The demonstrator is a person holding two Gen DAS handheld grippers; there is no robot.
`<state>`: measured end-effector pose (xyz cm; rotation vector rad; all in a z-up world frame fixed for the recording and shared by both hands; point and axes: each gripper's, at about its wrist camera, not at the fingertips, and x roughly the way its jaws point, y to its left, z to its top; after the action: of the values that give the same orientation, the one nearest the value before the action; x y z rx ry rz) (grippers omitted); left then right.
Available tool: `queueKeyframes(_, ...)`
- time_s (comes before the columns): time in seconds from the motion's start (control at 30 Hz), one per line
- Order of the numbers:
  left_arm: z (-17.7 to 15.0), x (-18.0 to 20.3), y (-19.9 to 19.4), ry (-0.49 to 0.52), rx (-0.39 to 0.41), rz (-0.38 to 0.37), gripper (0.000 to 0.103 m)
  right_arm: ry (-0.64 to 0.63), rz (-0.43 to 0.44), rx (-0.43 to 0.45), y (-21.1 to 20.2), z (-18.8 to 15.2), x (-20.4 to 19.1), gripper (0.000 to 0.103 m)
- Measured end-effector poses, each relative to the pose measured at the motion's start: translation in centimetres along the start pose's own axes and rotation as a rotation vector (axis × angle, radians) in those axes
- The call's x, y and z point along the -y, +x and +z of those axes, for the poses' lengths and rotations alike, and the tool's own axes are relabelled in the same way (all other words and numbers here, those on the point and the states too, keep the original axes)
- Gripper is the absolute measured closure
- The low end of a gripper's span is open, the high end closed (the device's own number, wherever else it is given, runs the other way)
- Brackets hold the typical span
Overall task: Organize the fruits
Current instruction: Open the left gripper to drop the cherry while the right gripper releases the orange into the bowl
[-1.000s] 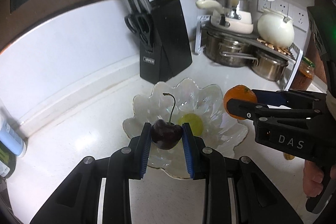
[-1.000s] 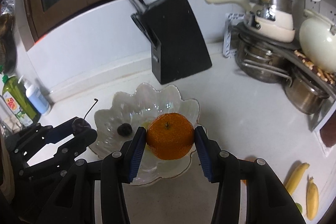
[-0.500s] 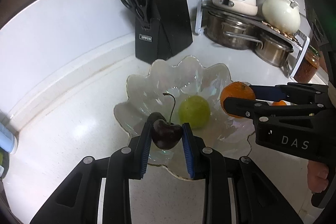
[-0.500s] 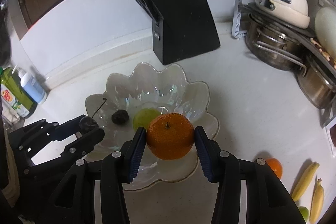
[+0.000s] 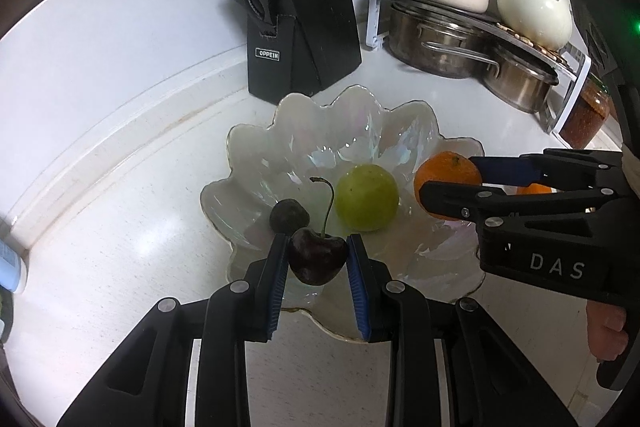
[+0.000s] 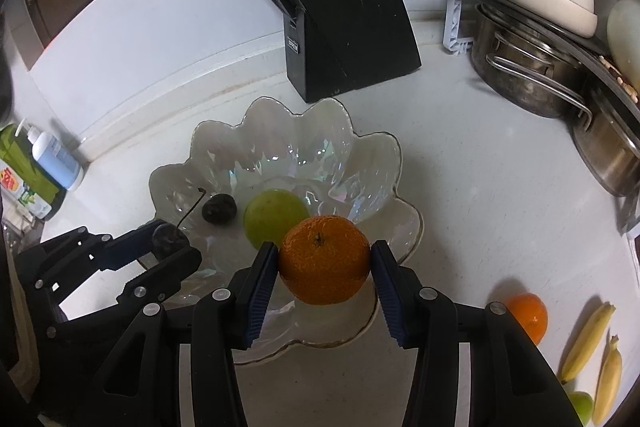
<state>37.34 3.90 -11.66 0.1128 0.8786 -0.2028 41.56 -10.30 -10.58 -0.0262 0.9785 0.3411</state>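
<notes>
A white scalloped glass bowl (image 5: 352,99) holds a green round fruit (image 5: 366,197) and a dark cherry (image 5: 289,215). My left gripper (image 5: 317,251) hangs over the bowl's near rim with a stemmed dark cherry (image 5: 318,259) between its blue pads. Its jaws are opening, and the pads still touch the cherry. My right gripper (image 6: 324,255) is shut on an orange (image 6: 324,259) above the bowl's near right edge, beside the green fruit (image 6: 276,213). The left wrist view shows that orange (image 5: 446,175) over the bowl's right rim.
A black knife block (image 5: 304,15) stands behind the bowl. Steel pots (image 5: 440,39) and a rack fill the back right. Another orange (image 6: 528,317), two bananas (image 6: 592,343) and a green fruit (image 6: 580,403) lie on the counter at the right. Bottles (image 6: 52,163) stand at the left.
Both grippers have sunk toward the bowl and tipped further down, each with its fruit still between the pads. The second cherry in the bowl has come into the left wrist view.
</notes>
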Motion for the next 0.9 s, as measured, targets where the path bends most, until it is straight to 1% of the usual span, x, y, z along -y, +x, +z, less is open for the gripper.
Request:
queueKeyframes(0.1,-0.1,0.0,0.0,-0.002,0.002,0.006,0.064,0.001,-0.006,0.008,-0.1,0.1,-0.1,0.052)
queueKeyframes(0.17,-0.1,0.0,0.0,-0.002,0.003,0.009,0.063,-0.004,-0.011,0.017,-0.3,0.2,-0.1,0.049)
queueKeyframes(0.27,-0.1,-0.1,-0.1,-0.008,0.005,0.018,0.059,-0.011,-0.018,0.026,-0.5,0.2,-0.2,0.049)
queueKeyframes(0.43,-0.1,-0.2,-0.7,-0.024,0.020,0.034,0.058,-0.008,-0.025,0.034,-0.8,0.2,-0.2,0.049)
queueKeyframes(0.63,0.1,-0.7,-2.0,-0.051,0.047,0.054,0.054,0.004,-0.026,0.056,-1.5,0.1,-0.1,0.049)
queueKeyframes(0.73,0.1,-0.6,-2.6,-0.056,0.059,0.062,0.050,0.007,-0.031,0.070,-2.0,0.0,-0.2,0.049)
queueKeyframes(0.8,0.1,-0.7,-3.2,-0.063,0.070,0.067,0.044,0.011,-0.032,0.082,-2.5,-0.1,-0.2,0.049)
queueKeyframes(0.9,0.0,-0.6,-4.1,-0.067,0.087,0.080,0.042,0.010,-0.040,0.104,-3.3,-0.4,-0.3,0.049)
